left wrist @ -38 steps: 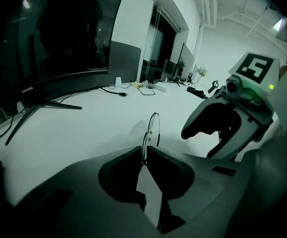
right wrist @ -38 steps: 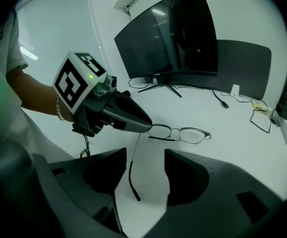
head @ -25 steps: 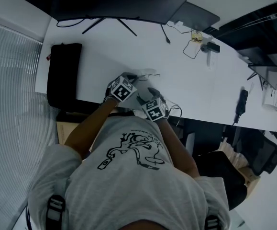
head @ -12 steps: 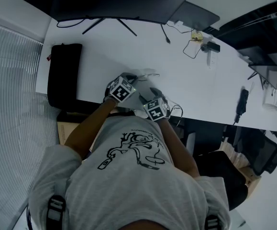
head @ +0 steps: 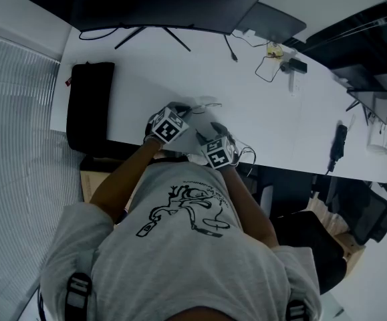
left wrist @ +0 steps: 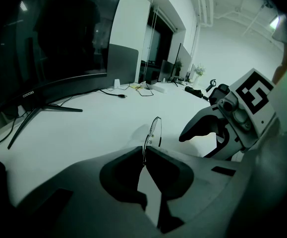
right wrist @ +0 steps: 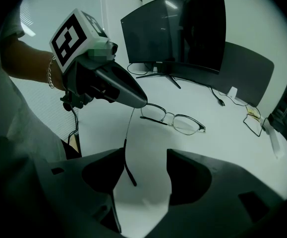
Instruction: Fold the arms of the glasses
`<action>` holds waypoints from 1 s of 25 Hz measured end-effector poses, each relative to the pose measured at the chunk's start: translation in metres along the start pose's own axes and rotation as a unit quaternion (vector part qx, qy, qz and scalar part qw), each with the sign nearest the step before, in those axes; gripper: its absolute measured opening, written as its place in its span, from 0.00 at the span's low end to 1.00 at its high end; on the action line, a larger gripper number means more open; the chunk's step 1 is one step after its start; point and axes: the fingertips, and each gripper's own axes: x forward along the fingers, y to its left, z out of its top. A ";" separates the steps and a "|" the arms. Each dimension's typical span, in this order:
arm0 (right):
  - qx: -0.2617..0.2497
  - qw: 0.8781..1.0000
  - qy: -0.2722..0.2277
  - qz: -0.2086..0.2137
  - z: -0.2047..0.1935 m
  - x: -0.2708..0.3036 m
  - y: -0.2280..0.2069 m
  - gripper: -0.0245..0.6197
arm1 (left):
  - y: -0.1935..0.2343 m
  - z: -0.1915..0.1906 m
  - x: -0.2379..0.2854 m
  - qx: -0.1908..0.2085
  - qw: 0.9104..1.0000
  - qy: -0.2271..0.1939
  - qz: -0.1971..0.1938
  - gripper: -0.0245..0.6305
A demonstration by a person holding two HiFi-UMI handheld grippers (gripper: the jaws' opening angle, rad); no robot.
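At the near edge of the worktop, the glasses are held by the left gripper, whose jaws are clamped together on the frame at one hinge end. The near arm stands out from the frame, unfolded, with its tip between the jaws of the right gripper. Those jaws stand apart and have just been closing; the tip lies beside one jaw only (no pinch yet).

Task status: early. The near arm remains to be swung in against the lenses. The far arm's state cannot be confirmed.
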 end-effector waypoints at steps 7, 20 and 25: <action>0.008 1.000 0.004 -0.013 -0.002 0.000 -0.009 0.45 | 0.000 -0.001 -0.002 0.004 1.000 0.001 -0.004 0.09; 0.014 0.999 0.009 -0.029 -0.002 -0.001 -0.019 0.44 | -0.003 -0.005 -0.006 0.014 1.000 0.007 -0.013 0.09; 0.017 0.999 0.008 -0.036 -0.003 0.000 -0.023 0.44 | -0.007 -0.007 -0.006 0.019 1.000 0.010 -0.018 0.09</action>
